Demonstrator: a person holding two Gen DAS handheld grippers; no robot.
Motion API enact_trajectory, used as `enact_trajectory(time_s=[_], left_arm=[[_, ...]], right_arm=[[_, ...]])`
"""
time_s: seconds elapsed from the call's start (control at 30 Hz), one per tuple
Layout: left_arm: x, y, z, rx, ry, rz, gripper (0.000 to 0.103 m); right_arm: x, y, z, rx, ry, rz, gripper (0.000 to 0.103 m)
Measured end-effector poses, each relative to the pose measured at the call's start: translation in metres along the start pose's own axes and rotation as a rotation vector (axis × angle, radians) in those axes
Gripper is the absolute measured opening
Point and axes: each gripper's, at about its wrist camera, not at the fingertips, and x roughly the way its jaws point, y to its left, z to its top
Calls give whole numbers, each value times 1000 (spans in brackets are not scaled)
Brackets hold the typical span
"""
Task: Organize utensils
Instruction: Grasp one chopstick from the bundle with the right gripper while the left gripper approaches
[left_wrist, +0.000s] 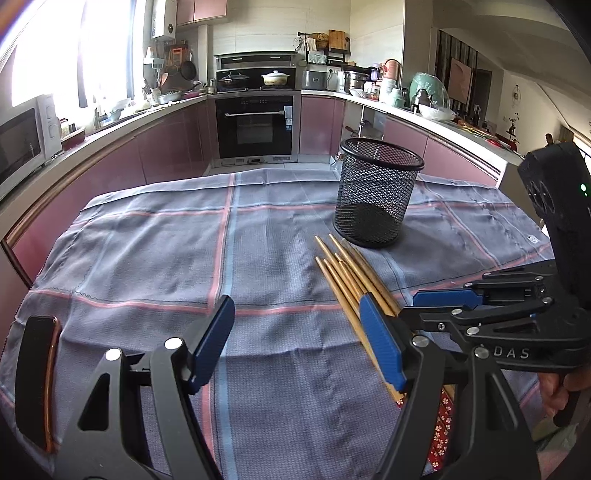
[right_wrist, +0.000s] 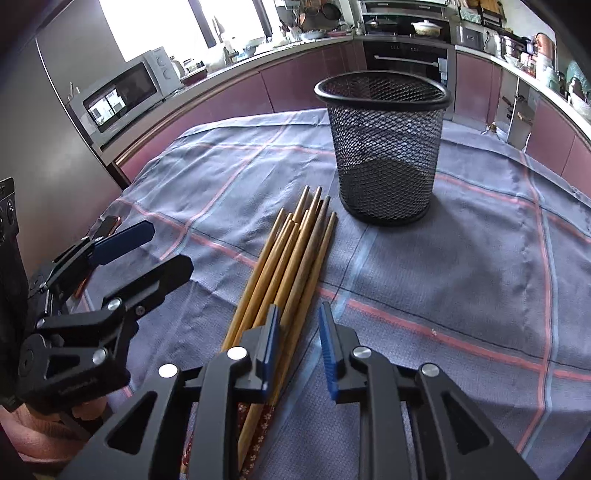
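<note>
Black and copper-edged, a phone lies flat at the far left of the checked grey cloth that covers the table. Just beside it the left gripper hangs low over bare cloth, its blue pads wide apart with nothing between them; the bundle of chopsticks lies along the outer side of its right-hand pad, not inside the gap.

Next comes that bundle itself, a loose sheaf of bamboo sticks resting on the cloth, thin tips fanned toward the far side of the table, thicker ends on a red flowered patch nearest me.

Over the sheaf's right edge sits the right gripper, tilted steeply down, jaws narrow. One or two of the outermost sticks run through the slot between its pads, the others passing under and left of its left pad; I cannot tell whether the pads press on the wood.

Beyond the tips, slightly further right, the black mesh holder stands upright, apart from the sticks.
</note>
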Motion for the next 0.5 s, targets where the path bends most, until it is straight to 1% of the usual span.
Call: enact_trajectory(time_s=[0.17, 0.23, 0.3, 0.33, 0.47, 0.5], left_arm=[[3, 1, 0, -4, 17, -23, 70], [4, 2, 0, 0, 20, -25, 70], [5, 2, 0, 4, 25, -36, 70], [5, 2, -1, 8, 24, -38, 70], [5, -1, -1, 22, 33, -74, 70], [5, -2, -1, 30, 35, -85, 69]], right_arm=[[8, -4, 4, 8, 42, 34, 22], [6, -8, 5, 20, 50, 49, 13], [4, -11, 4, 20, 50, 48, 10], [3, -12, 3, 21, 55, 57, 6], [-1, -20, 1, 41, 63, 84, 6], [-1, -22, 0, 43, 65, 78, 6]])
